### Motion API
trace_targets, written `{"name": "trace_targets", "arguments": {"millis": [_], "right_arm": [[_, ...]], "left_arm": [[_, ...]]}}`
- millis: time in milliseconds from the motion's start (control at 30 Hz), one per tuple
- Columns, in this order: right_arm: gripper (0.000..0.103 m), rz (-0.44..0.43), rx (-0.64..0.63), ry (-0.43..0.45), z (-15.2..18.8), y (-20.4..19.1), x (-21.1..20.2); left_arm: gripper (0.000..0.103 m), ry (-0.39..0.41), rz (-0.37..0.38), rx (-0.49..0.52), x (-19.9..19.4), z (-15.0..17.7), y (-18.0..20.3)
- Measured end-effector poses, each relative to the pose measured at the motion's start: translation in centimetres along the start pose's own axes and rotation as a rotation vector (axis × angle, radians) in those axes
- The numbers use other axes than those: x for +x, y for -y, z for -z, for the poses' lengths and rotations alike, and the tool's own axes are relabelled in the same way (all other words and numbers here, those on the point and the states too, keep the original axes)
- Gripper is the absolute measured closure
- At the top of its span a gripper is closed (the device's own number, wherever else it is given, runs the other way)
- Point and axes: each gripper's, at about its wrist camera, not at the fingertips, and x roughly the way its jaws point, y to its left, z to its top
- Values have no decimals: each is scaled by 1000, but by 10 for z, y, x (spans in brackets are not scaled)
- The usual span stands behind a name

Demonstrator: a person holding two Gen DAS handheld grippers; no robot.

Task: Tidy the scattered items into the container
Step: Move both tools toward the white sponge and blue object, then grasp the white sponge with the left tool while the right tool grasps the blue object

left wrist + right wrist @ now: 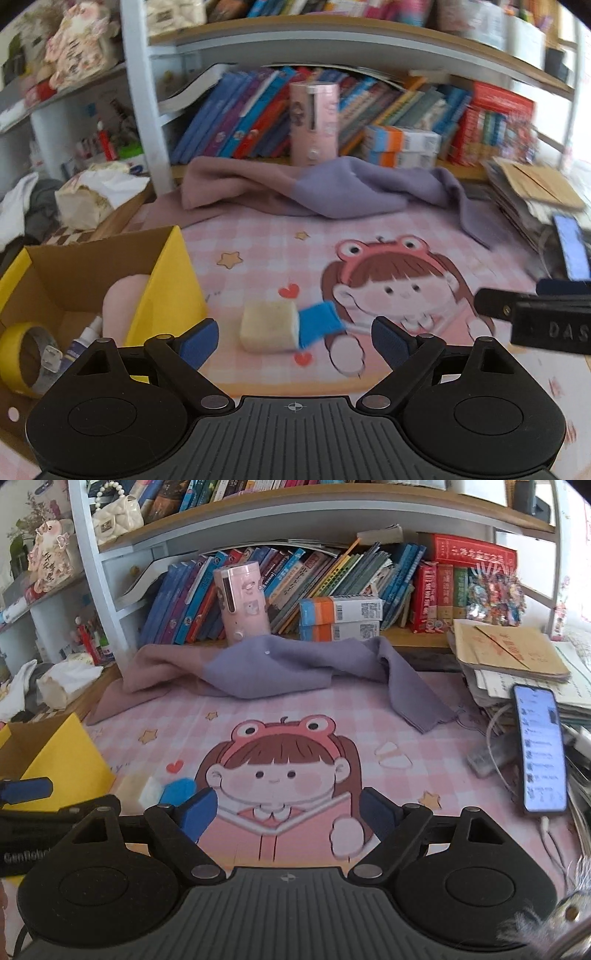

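Left wrist view, left gripper (293, 338) spread and empty above pink cartoon mat (258, 254), cream-and-blue sponge (284, 326) lay between its fingers untouched, yellow cardboard box (166, 284) left of sponge, right gripper (286, 810) spread, empty, right of sponge.

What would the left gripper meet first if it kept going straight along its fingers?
Probably the cream and blue sponge on the pink mat: it lies just ahead of the open left gripper, though depth is uncertain.

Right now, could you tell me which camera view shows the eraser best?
The left wrist view: the eraser, cream with a blue sleeve, lies whole ahead of the open left gripper. The right wrist view shows it blurred and partly hidden.
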Motion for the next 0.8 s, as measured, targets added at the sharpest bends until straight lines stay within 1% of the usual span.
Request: {"name": "trace_targets", "arguments": {"millis": [33,133,200,367,533,667,733,800], "right_arm": [[25,-9,-4,-2,-2,1,6],[33,-46,-6,-21,-11,2,24],[35,-71,-7,-32,-16,1,34],[35,-114,-29,-54,-23,-7,54],[35,-150,-54,-83,-27,-13,69],[35,-180,-66,-108,-28,-15,81],[35,-196,-64,-122,-29,-17,87],[35,-214,-64,-132,-30,-18,92]], "left_arm": [[23,-5,-11,-10,6,-2,-1],[31,-28,-43,-33,24,-7,-3],[34,-41,-61,-49,36,-10,-5],[34,-70,-97,-78,63,-14,-4],[34,-127,-118,-97,88,-13,-5],[35,-182,-118,-116,102,-8,-11],[43,-194,-105,-132,105,-5,-15],[50,-187,-87,-137,104,-4,-16]]}}
